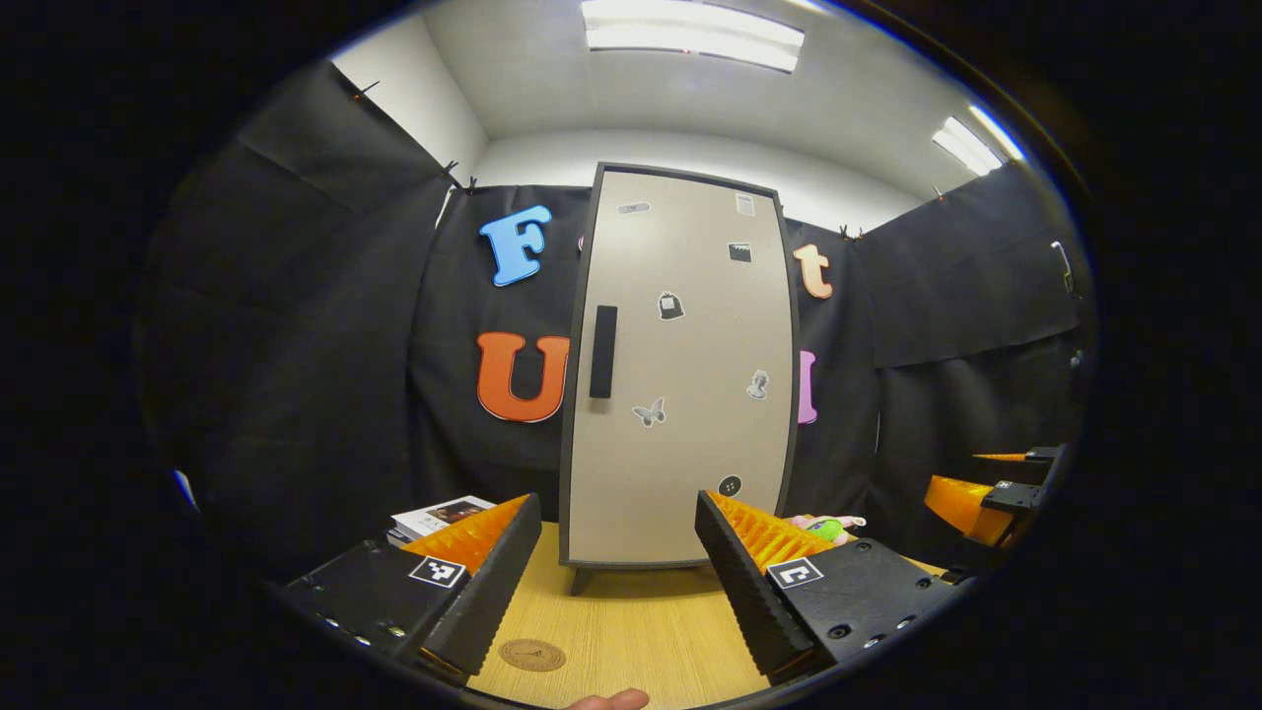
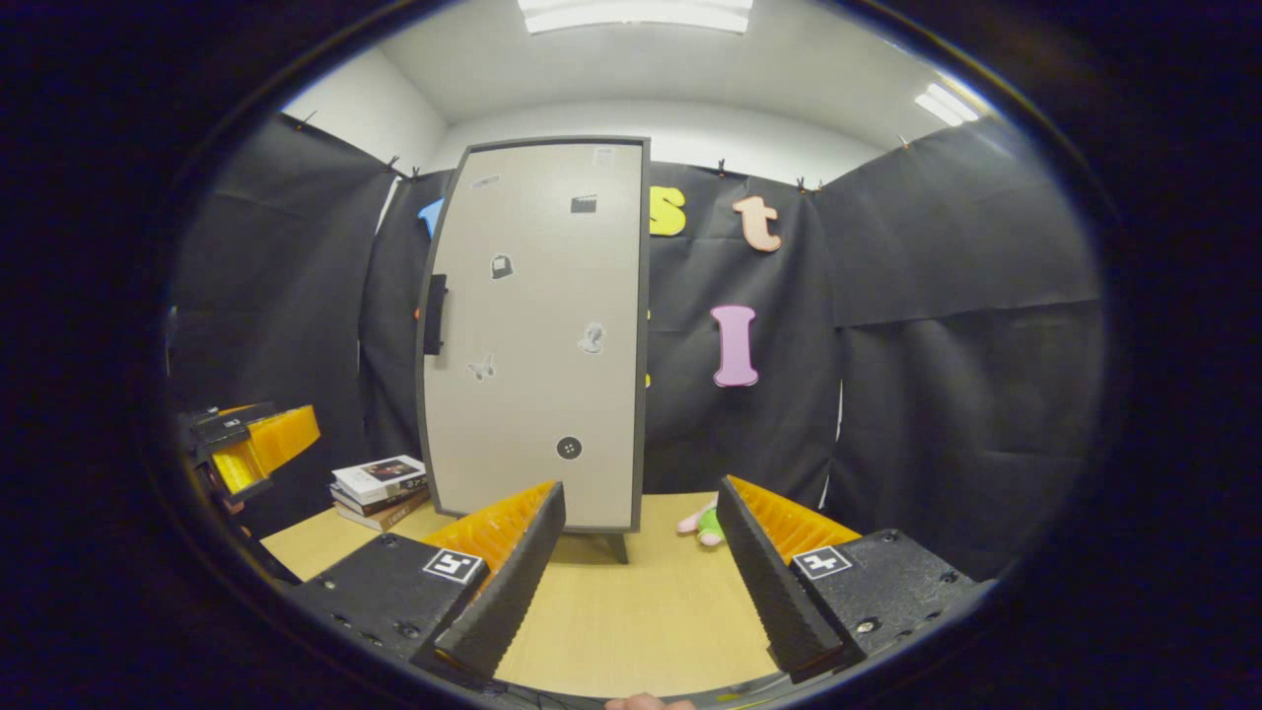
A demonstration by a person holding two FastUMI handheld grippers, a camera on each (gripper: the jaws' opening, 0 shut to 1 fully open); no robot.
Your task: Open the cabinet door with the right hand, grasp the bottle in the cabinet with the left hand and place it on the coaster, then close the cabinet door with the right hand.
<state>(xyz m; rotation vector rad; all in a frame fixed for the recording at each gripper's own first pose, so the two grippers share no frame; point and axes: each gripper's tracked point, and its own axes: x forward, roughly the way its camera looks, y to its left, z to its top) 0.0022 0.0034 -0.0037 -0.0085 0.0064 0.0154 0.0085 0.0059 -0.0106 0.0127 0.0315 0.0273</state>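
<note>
A tall beige cabinet [image 1: 680, 375] with a dark frame stands at the back of the wooden table, its door closed. A dark vertical handle [image 1: 602, 351] sits on the door's left side; small stickers dot the door. A round brown coaster [image 1: 531, 655] lies on the table between my left gripper's fingers. My left gripper [image 1: 616, 582] is open and empty, some way in front of the cabinet. In the right gripper view the cabinet [image 2: 537, 335] stands left of centre with its handle [image 2: 434, 314] at the left edge. My right gripper [image 2: 636, 567] is open and empty. The bottle is hidden.
A stack of books [image 2: 380, 488] lies left of the cabinet. A small pink and green soft toy [image 2: 702, 521] lies to its right. The other gripper [image 1: 991, 493] shows at the far right of the left gripper view. A fingertip [image 1: 611, 700] pokes in at the bottom edge.
</note>
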